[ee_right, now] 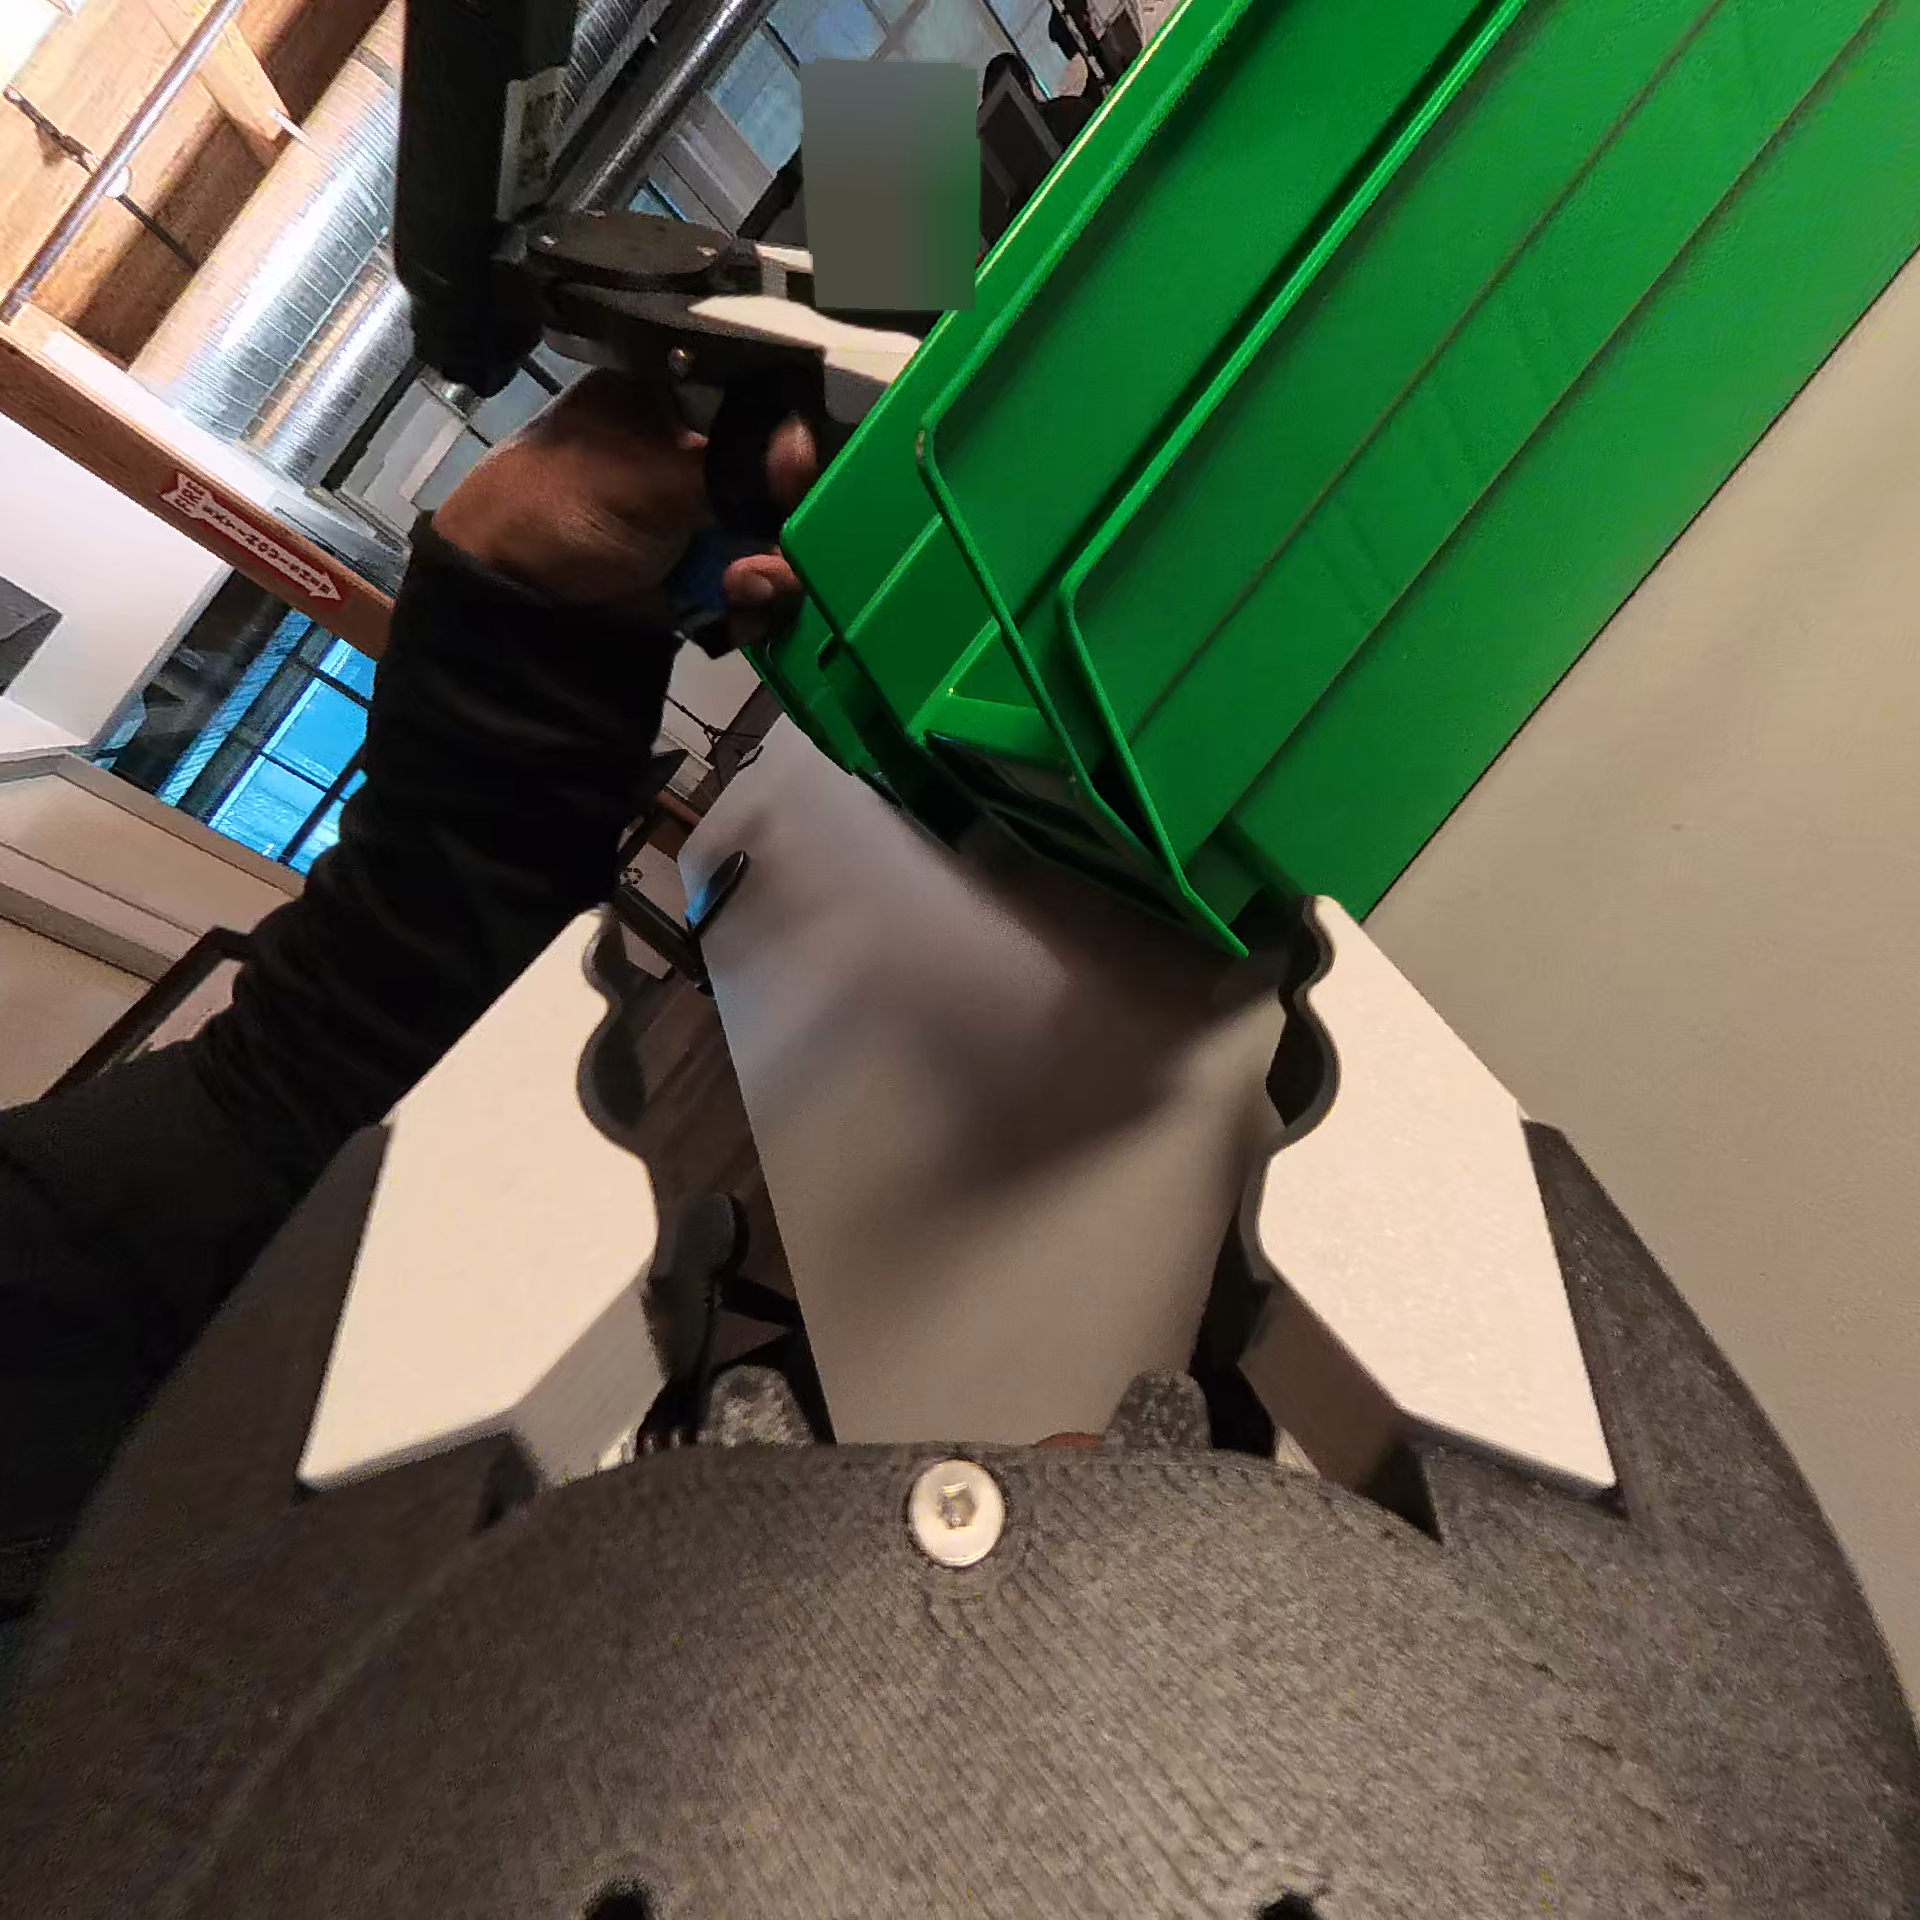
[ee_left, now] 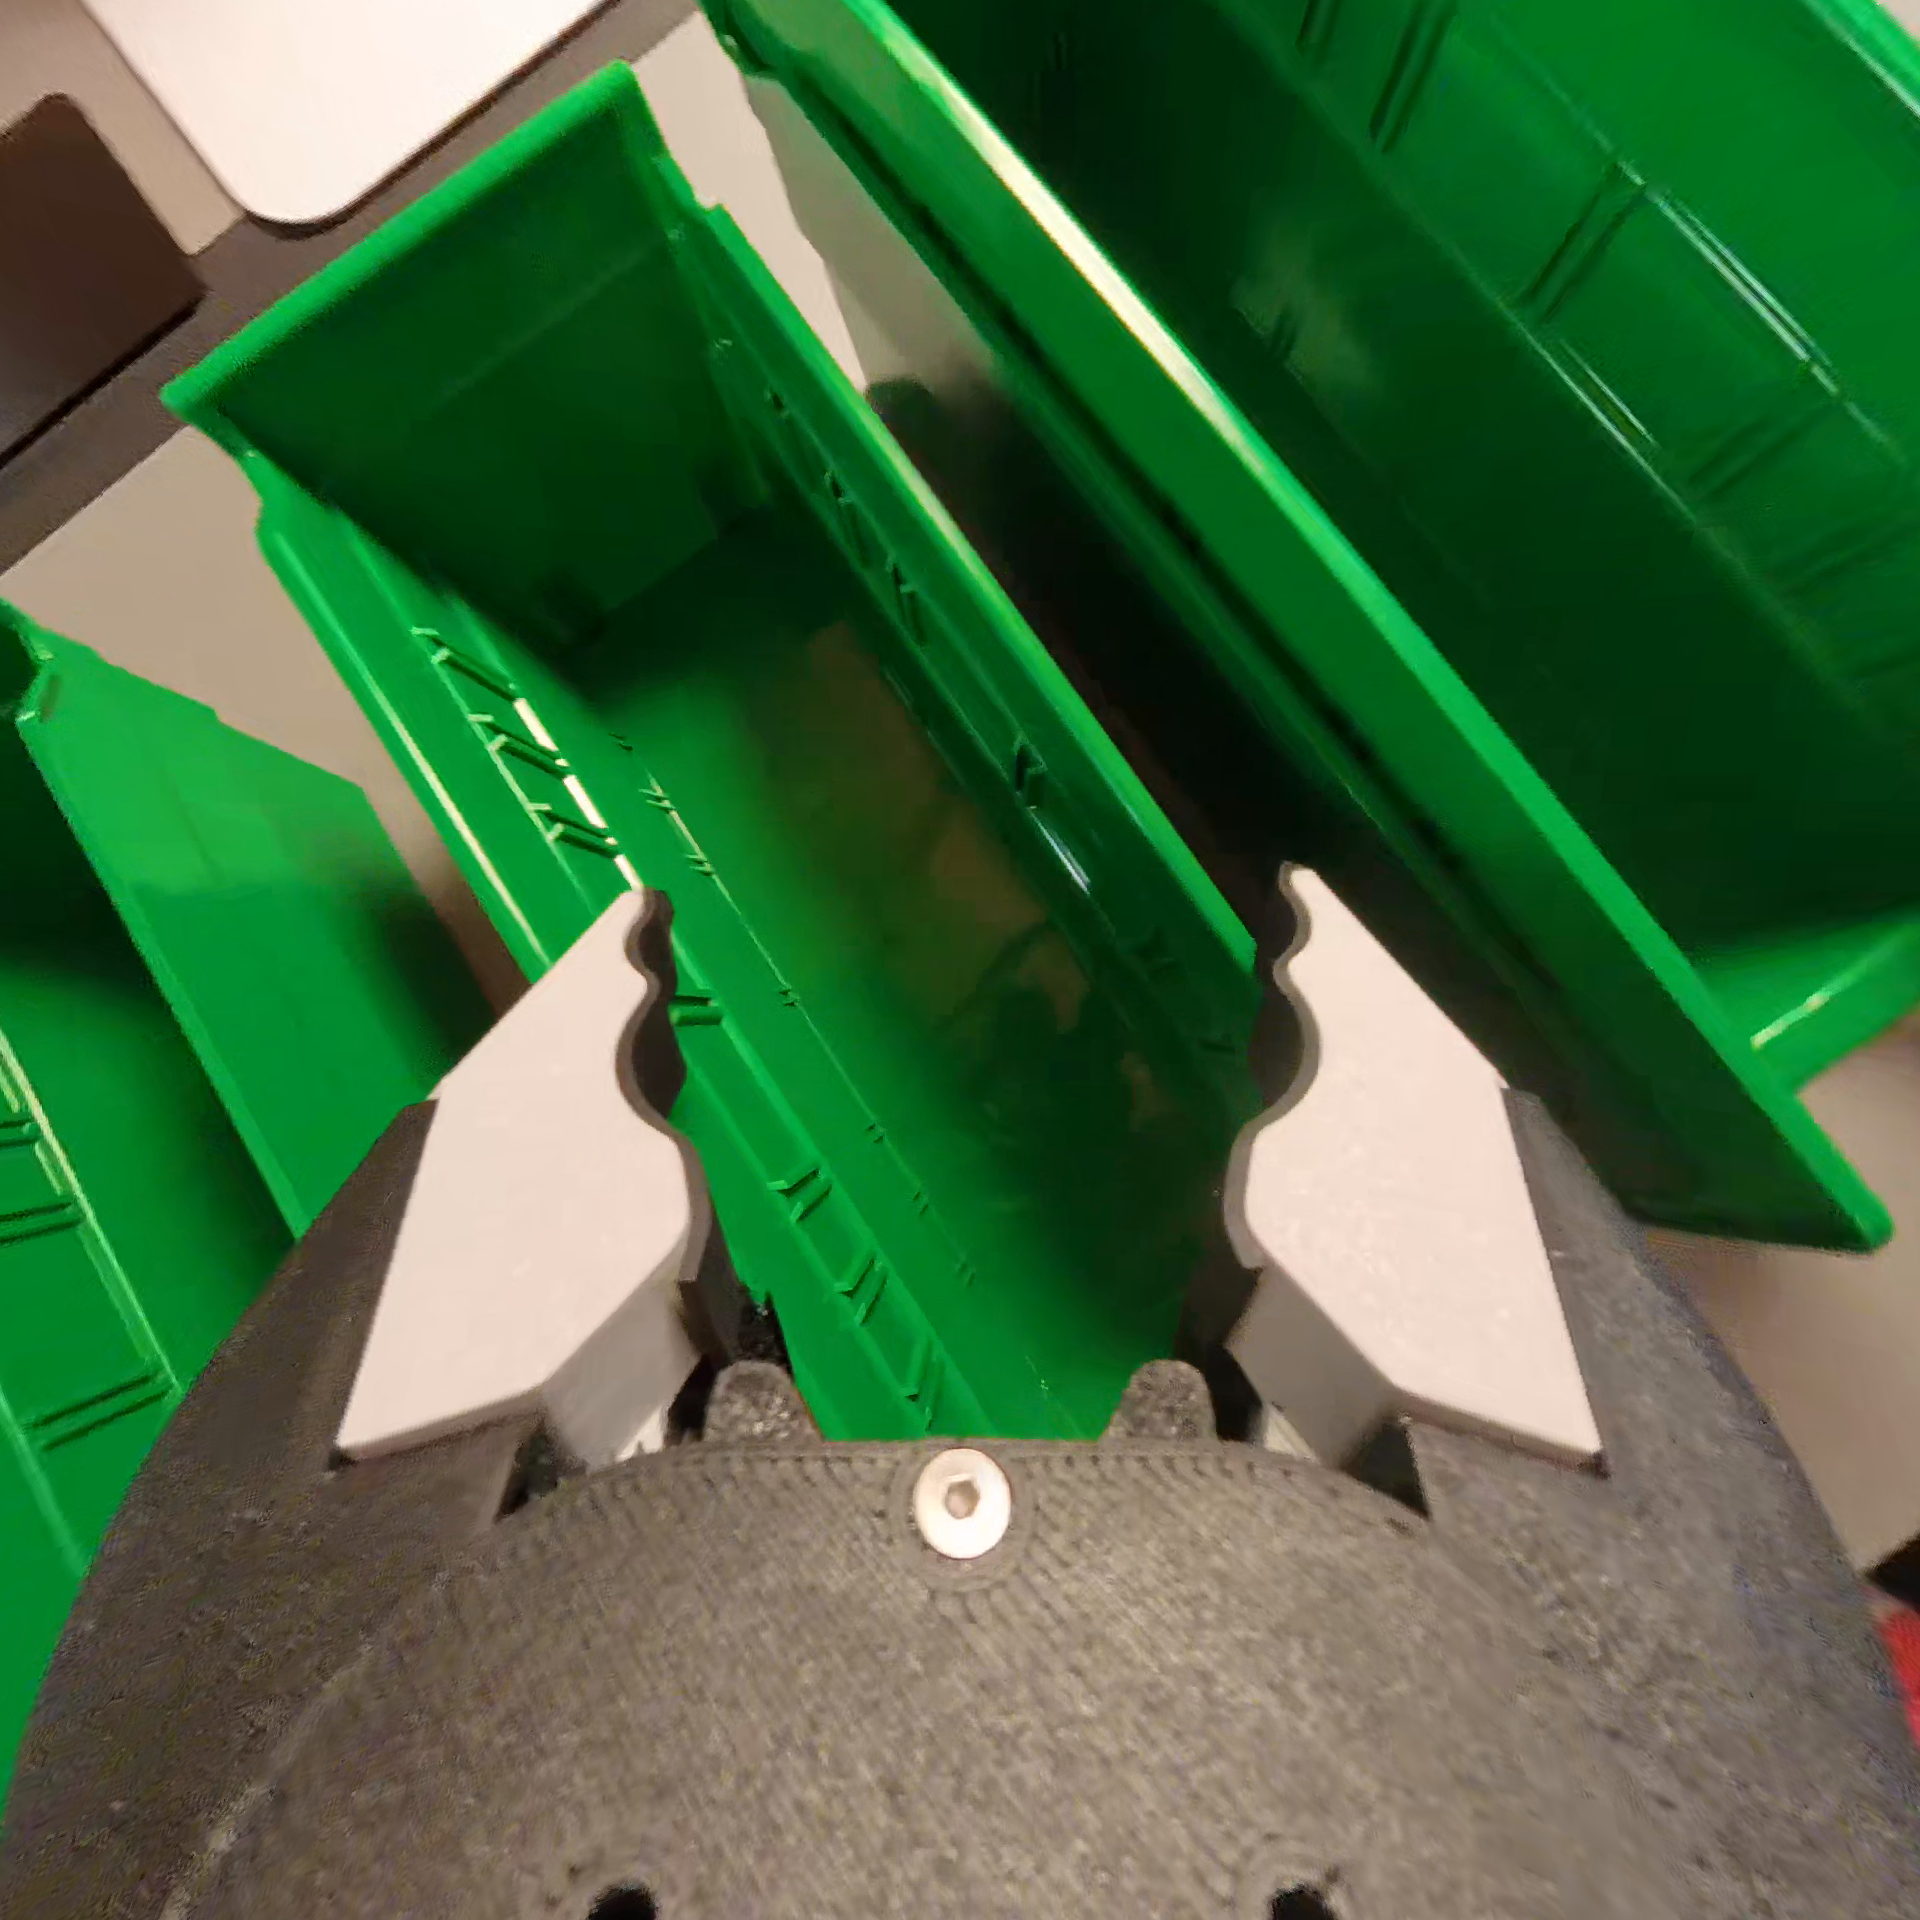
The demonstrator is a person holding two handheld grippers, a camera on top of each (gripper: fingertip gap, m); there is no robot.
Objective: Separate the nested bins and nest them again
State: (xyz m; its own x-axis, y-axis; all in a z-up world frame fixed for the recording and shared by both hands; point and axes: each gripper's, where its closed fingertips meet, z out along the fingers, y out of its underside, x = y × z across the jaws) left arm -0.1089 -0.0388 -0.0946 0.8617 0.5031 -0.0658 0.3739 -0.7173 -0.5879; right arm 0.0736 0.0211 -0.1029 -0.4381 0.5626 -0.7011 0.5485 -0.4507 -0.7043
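I count 3 green bins: narrow bin (ee_left: 831,831) sits between L gripper (ee_left: 966,997) fingers, spread, gap both sides; wide bin (ee_left: 1507,520); third bin (ee_left: 156,987); R gripper (ee_right: 956,1029) fingers apart on air.

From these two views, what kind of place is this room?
Probably a workshop or lab in an industrial loft, though this is a guess. Silver ventilation ducts run under wooden ceiling beams, large windows stand behind, and green storage bins lie on a plain pale table.

Large green bin (ee_left: 1558,416) cut off by frame edge.
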